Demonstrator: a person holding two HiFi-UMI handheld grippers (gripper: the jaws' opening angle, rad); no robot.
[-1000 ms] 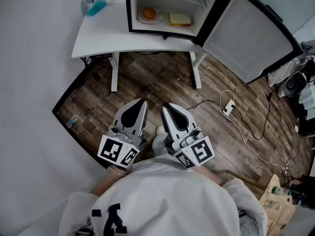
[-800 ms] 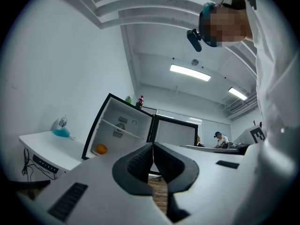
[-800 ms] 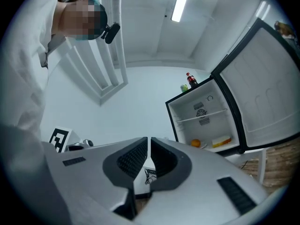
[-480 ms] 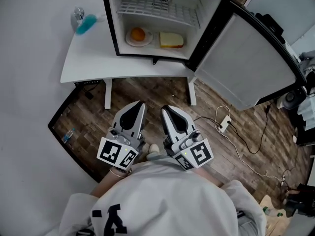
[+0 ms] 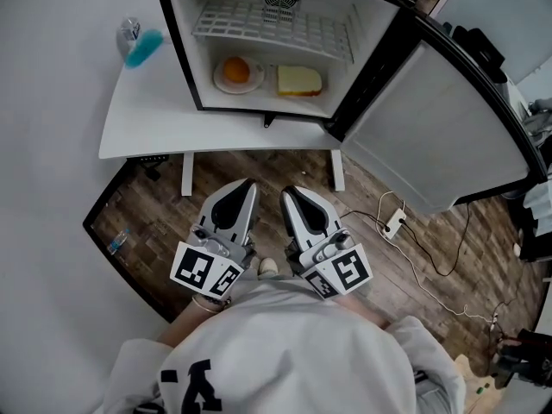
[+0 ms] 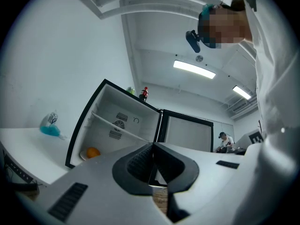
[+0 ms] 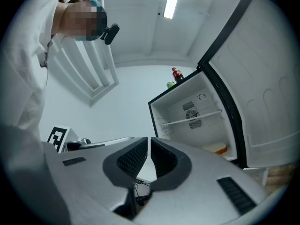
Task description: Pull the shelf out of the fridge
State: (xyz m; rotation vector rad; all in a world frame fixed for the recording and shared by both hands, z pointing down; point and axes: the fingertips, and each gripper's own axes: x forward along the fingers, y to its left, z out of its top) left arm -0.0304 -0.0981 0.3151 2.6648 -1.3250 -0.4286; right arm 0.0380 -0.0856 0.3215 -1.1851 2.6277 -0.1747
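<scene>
White wire shelf [image 5: 272, 28] sits fully seated in the upper part of a small fridge [image 5: 183, 59], which stands on a white table [image 5: 142, 128] with its door [image 5: 431, 136] swung wide open to the right. Below the shelf, on the fridge floor, are a plate with an orange [image 5: 236, 71] and a pale yellow block of food [image 5: 299, 80]. The left gripper [image 5: 244, 184] and right gripper [image 5: 291, 191] are held side by side near the person's waist, above the wooden floor and well apart from the fridge. Both have their jaws pressed together with nothing between them. The task looks barely begun: the door is open, but reaching in, gripping the shelf's front edge and sliding it out all remain. Compared with a second earlier, the fridge sits lower in the head view and shows its whole interior, so the person appears to have stepped closer. The grippers keep the same closed, forward-pointing pose.
</scene>
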